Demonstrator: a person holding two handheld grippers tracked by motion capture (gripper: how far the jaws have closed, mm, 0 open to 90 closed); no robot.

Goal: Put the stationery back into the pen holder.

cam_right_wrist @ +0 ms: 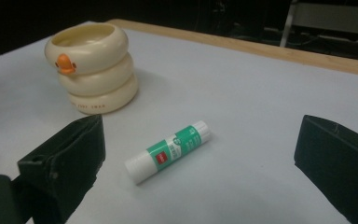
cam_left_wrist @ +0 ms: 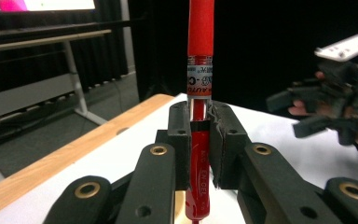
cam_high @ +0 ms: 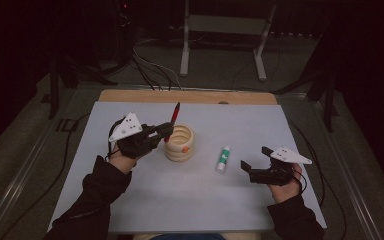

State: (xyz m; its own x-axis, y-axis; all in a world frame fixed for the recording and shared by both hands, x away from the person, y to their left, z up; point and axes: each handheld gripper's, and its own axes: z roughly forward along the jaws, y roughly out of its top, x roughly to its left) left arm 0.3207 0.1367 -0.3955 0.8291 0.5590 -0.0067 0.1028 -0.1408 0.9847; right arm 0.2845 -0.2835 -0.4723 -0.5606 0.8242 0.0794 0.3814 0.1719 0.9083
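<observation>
The left gripper (cam_high: 166, 131) has its jaws clamped on a red pen (cam_left_wrist: 199, 93), held upright just beside the cream duck-faced cup (cam_high: 180, 143); whether the pen's tip is inside the cup or over its rim is hard to tell. The right gripper (cam_high: 255, 159) stands wide apart with nothing between its jaws, near a green-and-white glue stick (cam_right_wrist: 168, 150) lying flat on the table (cam_high: 170, 200), right of the cup

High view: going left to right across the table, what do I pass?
Left tool shut on the red pen → cream duck-faced pen holder → green-and-white glue stick → open right tool.
</observation>
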